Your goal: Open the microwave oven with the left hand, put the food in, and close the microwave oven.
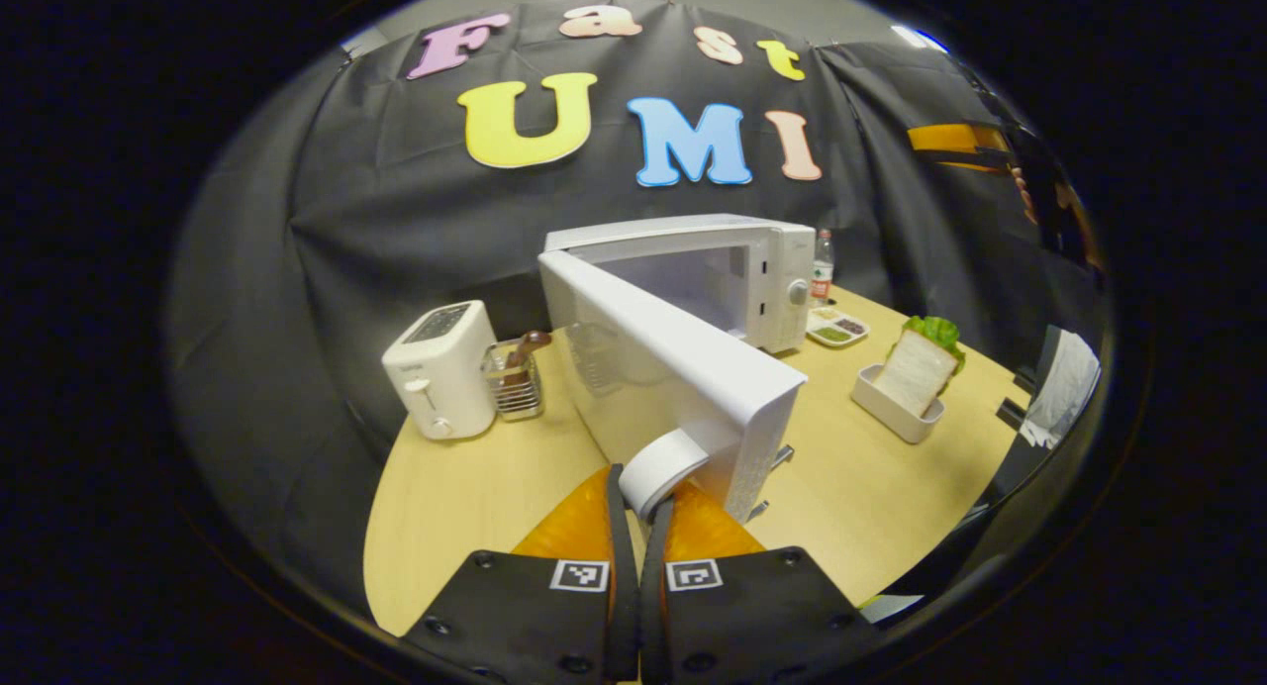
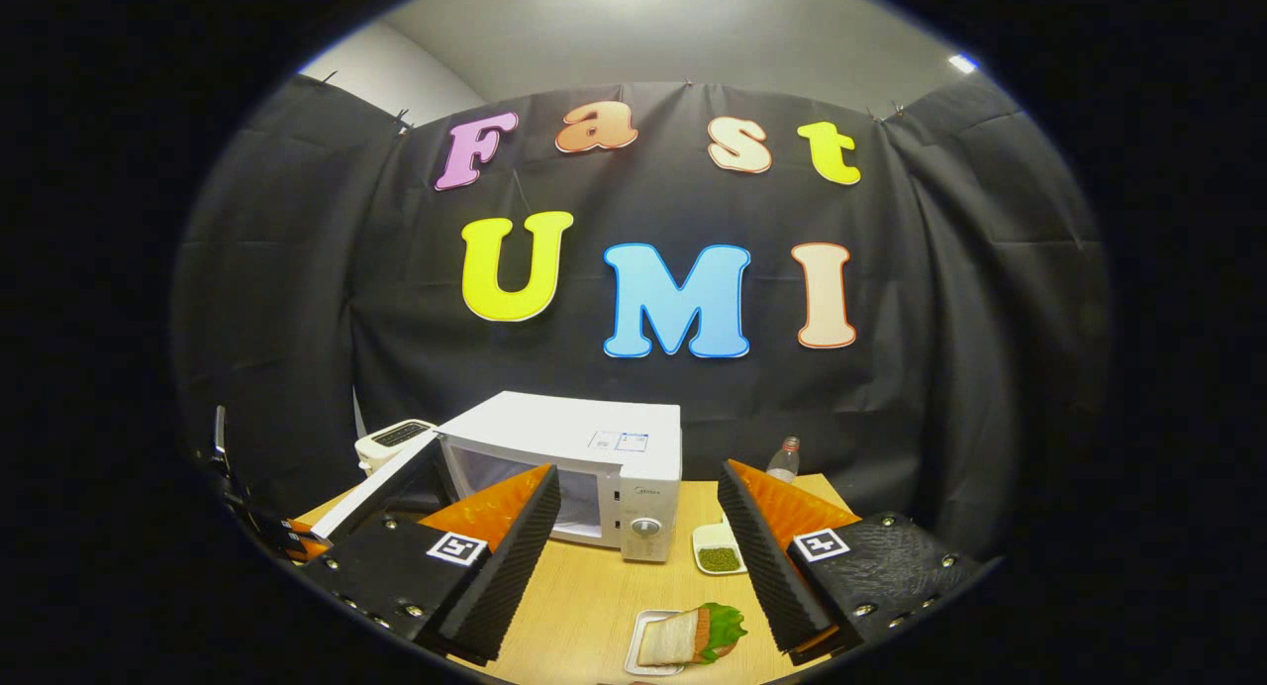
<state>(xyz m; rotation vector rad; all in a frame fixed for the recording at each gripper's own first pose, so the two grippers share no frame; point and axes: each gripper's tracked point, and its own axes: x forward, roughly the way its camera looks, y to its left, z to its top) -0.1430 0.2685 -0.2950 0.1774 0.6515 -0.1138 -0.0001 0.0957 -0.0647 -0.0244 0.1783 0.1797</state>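
The white microwave (image 1: 752, 269) stands at the back of the wooden table with its door (image 1: 683, 368) swung wide open toward me. In the left gripper view my left gripper (image 1: 641, 502) is shut on the door's round white handle (image 1: 665, 467) at its free end. The food, a sandwich (image 1: 916, 370) with lettuce in a white tray, lies to the right of the microwave. In the right gripper view my right gripper (image 2: 633, 556) hangs open above the table, with the sandwich (image 2: 693, 634) just below it and the microwave (image 2: 594, 457) and its open door (image 2: 381, 497) beyond.
A white toaster (image 1: 438, 368) and a wire holder (image 1: 515, 380) stand left of the door. A small divided dish (image 1: 836, 327) and a bottle (image 1: 822, 267) sit to the right of the microwave. The table edge (image 1: 891, 566) runs close on the near right.
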